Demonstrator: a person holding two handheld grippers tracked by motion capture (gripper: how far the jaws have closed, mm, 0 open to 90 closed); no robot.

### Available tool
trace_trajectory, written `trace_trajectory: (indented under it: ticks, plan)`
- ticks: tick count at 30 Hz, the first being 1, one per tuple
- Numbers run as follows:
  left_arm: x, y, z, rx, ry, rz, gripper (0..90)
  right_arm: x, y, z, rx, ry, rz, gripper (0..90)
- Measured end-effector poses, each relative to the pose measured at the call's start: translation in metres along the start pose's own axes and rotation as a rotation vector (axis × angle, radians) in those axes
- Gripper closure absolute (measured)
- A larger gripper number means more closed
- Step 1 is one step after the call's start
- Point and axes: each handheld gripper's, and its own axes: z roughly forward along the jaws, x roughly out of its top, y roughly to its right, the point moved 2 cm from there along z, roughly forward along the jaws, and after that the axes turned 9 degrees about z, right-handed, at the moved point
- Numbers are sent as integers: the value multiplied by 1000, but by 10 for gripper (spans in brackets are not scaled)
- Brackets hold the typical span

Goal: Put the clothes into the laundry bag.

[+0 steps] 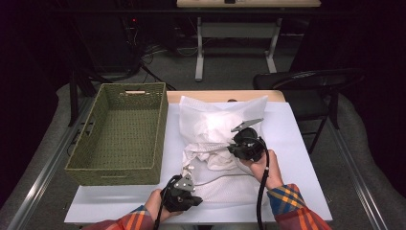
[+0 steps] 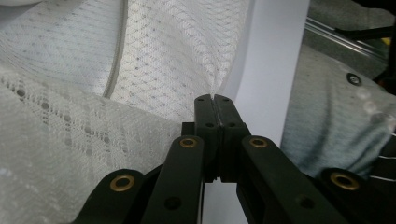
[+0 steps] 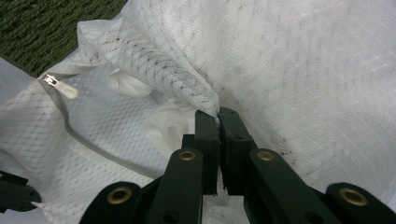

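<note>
Fingers of the left gripper (image 2: 215, 100) are pressed together on a thin edge of the white mesh zip-up laundry bag (image 1: 225, 143); the right gripper (image 3: 218, 114) pinches a bunched fold of lacy white cloth at the bag's mouth. Bag lies mid-desk (image 1: 299, 143), stuffed with white garments, just beside the olive woven rectangular basket (image 1: 119, 134).

Risks: both grips are shallow, so the slick fine mesh could slip free under pull; the open-weave lace may snag or tear. The grey zipper tape (image 3: 88, 144) is loose and curving, and the limp bag could sag and spill.
</note>
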Motion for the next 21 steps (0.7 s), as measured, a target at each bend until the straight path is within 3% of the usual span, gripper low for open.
trace_trajectory:
  ticks: [3, 7, 12, 17, 21]
  plan:
    - [0, 0, -1, 10, 12, 1, 868, 0, 1, 0, 0, -2, 3, 872]
    - [-1, -1, -4, 47, -28, -29, 618, -2, 0, -1, 6, -7, 0, 872]
    - [3, -1, -13, 100, 11, -54, 417, -3, -1, -3, 5, -6, -4, 872]
    - [15, -4, -23, 176, 78, -55, 357, -2, -3, -2, 8, -4, -14, 871]
    - [20, -10, -30, 248, 95, -60, 330, -2, -4, -3, 10, -7, -13, 871]
